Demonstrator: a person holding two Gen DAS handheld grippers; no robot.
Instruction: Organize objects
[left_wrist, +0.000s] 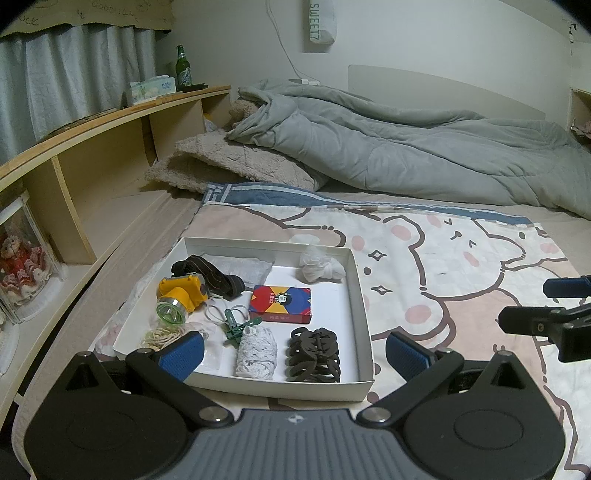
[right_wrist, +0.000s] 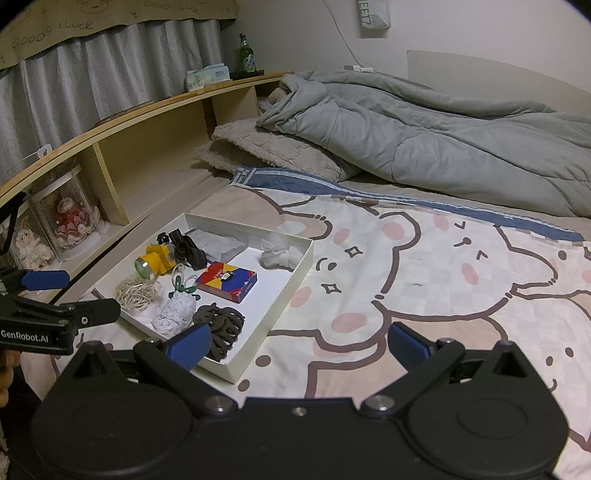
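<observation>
Presently: white tray (left_wrist: 364, 291) on bed (left_wrist: 461, 266), holding headlamp (left_wrist: 181, 295), card box (left_wrist: 280, 303), dark hair claw (left_wrist: 313, 355), lace roll (left_wrist: 256, 352), green clip (left_wrist: 236, 326), rubber bands (right_wrist: 136, 293). Left gripper (left_wrist: 295, 350) and right gripper (right_wrist: 299, 345): jaws apart, empty.

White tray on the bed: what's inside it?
The white tray holds a yellow headlamp, card box, dark hair claw, green clip and rubber bands. Whatever lies underneath them is hidden.
</observation>
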